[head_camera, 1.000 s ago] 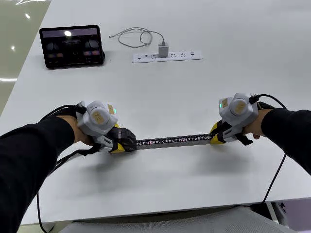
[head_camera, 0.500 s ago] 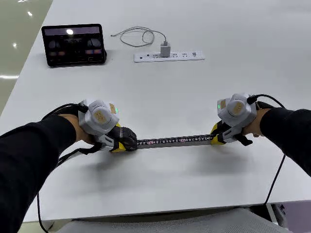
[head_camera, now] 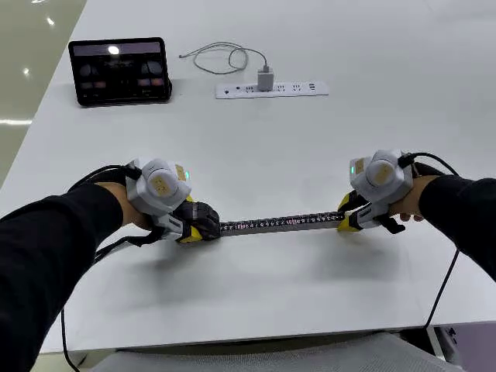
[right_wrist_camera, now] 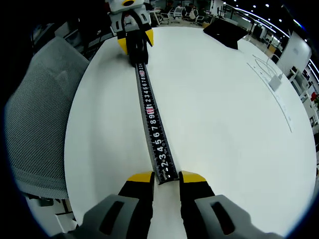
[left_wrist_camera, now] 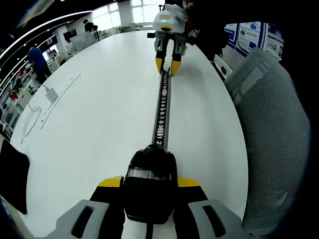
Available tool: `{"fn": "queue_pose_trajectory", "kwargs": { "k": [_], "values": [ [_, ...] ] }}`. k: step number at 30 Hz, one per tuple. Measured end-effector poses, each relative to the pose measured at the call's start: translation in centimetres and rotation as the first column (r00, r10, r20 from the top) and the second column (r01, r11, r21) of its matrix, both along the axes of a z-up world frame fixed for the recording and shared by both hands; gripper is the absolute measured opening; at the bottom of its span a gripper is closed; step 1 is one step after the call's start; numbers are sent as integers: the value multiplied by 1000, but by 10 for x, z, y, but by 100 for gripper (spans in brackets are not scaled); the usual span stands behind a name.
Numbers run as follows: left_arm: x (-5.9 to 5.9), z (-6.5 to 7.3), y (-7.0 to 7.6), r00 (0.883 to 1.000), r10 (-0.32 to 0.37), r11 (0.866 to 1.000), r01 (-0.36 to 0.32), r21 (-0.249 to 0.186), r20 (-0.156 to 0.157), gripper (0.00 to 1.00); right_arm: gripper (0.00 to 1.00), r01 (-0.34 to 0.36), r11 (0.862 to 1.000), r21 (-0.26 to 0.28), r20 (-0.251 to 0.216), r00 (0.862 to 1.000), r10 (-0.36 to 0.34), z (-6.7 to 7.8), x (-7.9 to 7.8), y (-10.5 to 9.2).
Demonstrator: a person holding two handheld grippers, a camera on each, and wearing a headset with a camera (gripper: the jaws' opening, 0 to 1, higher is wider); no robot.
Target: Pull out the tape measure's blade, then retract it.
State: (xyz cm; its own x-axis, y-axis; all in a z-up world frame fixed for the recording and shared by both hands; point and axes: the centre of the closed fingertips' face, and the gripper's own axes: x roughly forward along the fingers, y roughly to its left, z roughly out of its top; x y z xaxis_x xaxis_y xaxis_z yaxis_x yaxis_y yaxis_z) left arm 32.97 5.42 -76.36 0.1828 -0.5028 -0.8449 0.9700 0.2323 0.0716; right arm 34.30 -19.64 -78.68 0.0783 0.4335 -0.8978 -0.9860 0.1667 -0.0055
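While left claw [left_wrist_camera: 149,182] clamps case [head_camera: 204,222], blade [head_camera: 279,225] extends rightward.

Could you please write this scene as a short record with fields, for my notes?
left gripper: jaws shut on the tape measure case
right gripper: jaws shut on the end of the blade
blade state: pulled out, stretched straight between the two grippers
table: white; tablet and power strip at the far side

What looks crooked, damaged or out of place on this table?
Nothing stands out. The blade runs straight and flat from the case in the left hand-held gripper to the right hand-held gripper.
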Motion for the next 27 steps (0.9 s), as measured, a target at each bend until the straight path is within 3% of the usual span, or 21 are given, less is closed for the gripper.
{"fn": "queue_pose_trajectory", "kwargs": {
  "k": [4, 11, 18, 22, 27],
  "values": [
    [0, 0, 0, 1000, 2, 1000, -2, -2, -4, 33, 33, 14, 1000, 8, -1, 1000, -14, 2, -4, 0],
    [0, 0, 0, 1000, -7, 1000, 7, 3, -7, 33, 48, 33, 999, 33, 19, 999, -34, 9, -7, -3],
    [0, -1, 0, 1000, -25, 1000, 26, 10, -16, 33, 57, 63, 996, 68, 28, 997, -65, 17, -6, -3],
    [-1, -1, 0, 999, -46, 998, 47, 30, -17, 33, 61, 91, 993, 77, 34, 995, -94, 18, -5, -4],
    [-1, 0, 0, 999, -51, 998, 51, 23, -20, 34, 68, 106, 991, 86, 36, 993, -109, 17, -9, -5]
  ]
}}
